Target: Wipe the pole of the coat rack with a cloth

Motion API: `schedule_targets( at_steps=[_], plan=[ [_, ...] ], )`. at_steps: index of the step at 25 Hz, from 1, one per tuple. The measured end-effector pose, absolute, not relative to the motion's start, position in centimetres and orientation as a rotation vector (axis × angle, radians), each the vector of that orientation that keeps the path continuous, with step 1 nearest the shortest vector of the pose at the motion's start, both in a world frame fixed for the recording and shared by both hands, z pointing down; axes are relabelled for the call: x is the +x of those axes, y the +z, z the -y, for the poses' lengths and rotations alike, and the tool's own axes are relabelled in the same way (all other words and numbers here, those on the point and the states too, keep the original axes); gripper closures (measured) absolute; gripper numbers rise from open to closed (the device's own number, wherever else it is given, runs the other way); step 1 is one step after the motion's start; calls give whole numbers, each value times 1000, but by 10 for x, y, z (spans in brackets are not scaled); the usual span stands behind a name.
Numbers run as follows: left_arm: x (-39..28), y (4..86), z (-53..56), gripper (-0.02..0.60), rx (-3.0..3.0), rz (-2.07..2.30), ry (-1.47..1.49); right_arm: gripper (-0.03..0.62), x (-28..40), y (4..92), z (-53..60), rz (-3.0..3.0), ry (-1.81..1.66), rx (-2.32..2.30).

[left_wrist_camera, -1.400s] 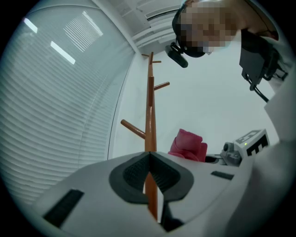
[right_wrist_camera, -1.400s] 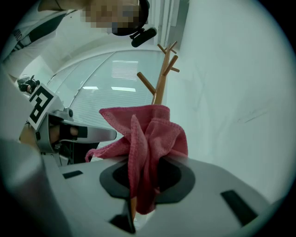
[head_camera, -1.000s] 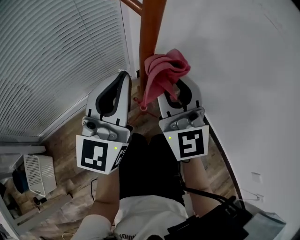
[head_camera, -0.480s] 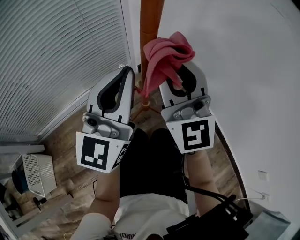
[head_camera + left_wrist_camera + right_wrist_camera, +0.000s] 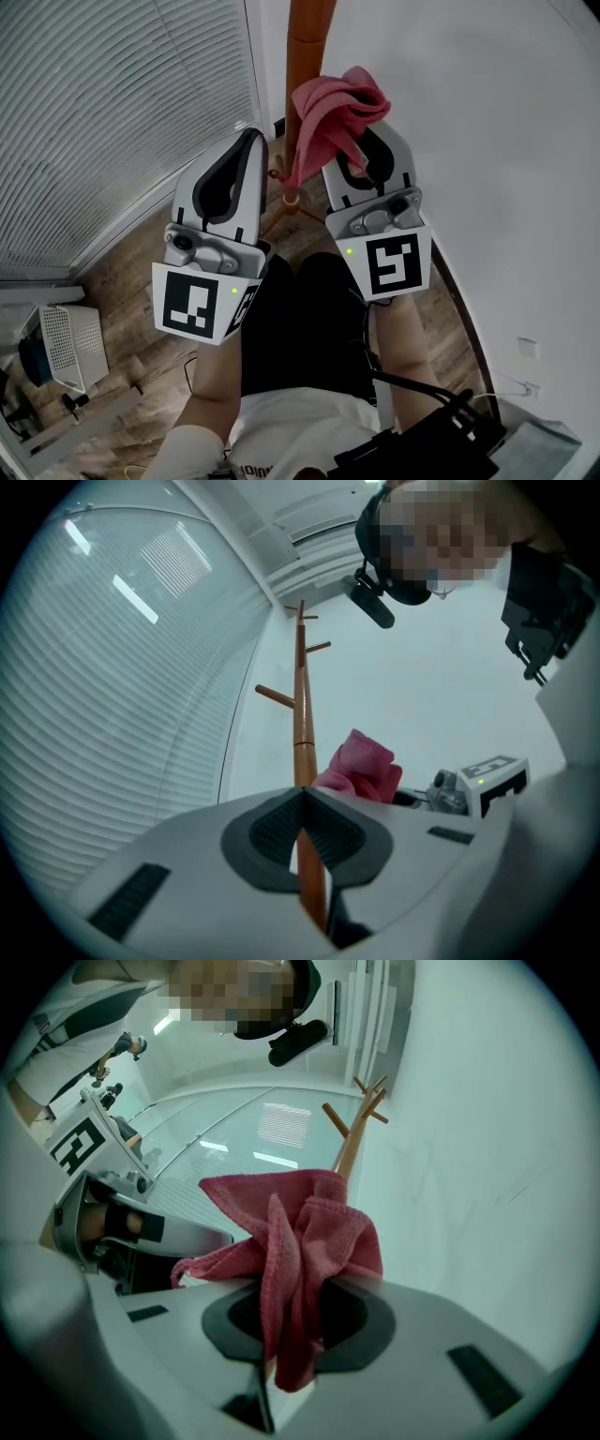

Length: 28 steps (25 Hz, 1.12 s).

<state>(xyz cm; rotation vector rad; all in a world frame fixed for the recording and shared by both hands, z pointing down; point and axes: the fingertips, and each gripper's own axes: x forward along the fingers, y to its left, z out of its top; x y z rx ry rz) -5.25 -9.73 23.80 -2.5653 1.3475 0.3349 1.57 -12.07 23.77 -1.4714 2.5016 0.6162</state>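
Holding cloth beside pole

Grips pink cloth [image 5: 333, 112] in right gripper [image 5: 368, 150], jaws closed on its middle, folds bunched above the tips and a tail hanging below them. Places cloth just right of orange pole [image 5: 305, 66], level with a joint in it; cannot tell whether touching. Holds left gripper [image 5: 246, 155] alongside, left of pole, jaws together at the tips with nothing between, pole showing behind through the gap under the pads. Points both grippers up and forward, near each other. Shows blinds [image 5: 112, 112] at left, white wall [image 5: 487, 141] at right, wood floor [image 5: 122, 272] and rack's base [image 5: 281, 200] below, pegs [image 5: 279, 697] higher up the pole.
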Motion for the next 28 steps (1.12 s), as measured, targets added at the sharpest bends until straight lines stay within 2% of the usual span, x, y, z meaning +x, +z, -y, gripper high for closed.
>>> schedule_targets(
  at_steps=[28],
  plan=[
    [-57, 322, 80, 568, -2664, -1396, 191, 508, 4, 332, 118, -2615, 429, -1499]
  ],
)
